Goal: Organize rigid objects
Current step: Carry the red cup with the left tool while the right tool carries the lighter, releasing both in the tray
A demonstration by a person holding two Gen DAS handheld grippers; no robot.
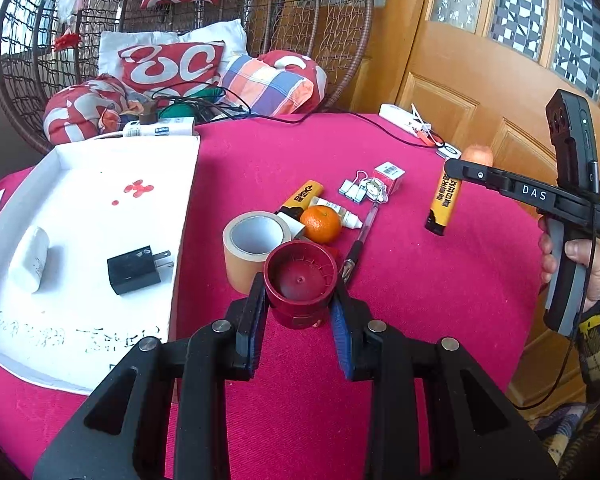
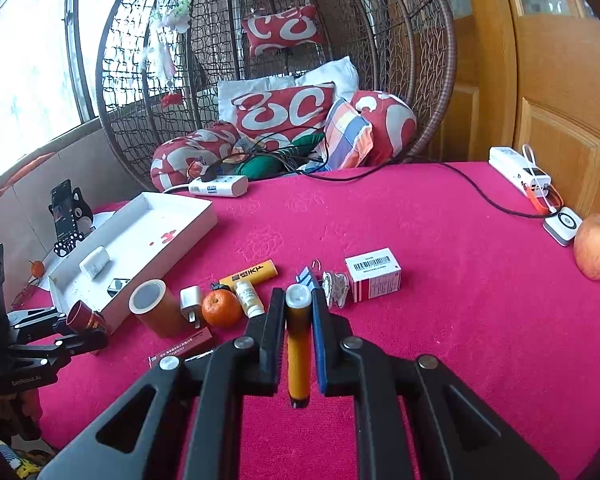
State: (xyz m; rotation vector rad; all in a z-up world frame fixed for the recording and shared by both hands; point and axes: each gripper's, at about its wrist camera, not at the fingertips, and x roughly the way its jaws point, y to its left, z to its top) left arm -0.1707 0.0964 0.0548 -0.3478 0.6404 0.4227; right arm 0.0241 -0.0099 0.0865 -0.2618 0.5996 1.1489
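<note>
The left tool [image 1: 300, 300] is clamped on a red cup [image 1: 300, 276] over the pink bench [image 1: 420, 300]; the right tool [image 2: 299, 308] grips a yellow marker [image 2: 299, 344]. Beyond lie a tape roll [image 1: 252, 248], tangerine [image 1: 321, 224] and white tray [image 1: 80, 208].

A dark red cup [image 1: 300, 280], mouth toward the camera, sits clamped between black gripper pads above the pink table [image 1: 420, 320] – right of the white tray [image 1: 100, 168], which holds a black plug adapter [image 1: 136, 268] and a white case [image 1: 30, 258]. A yellow marker [image 2: 299, 344] with black end is pinched upright-tilted, off the cloth
</note>
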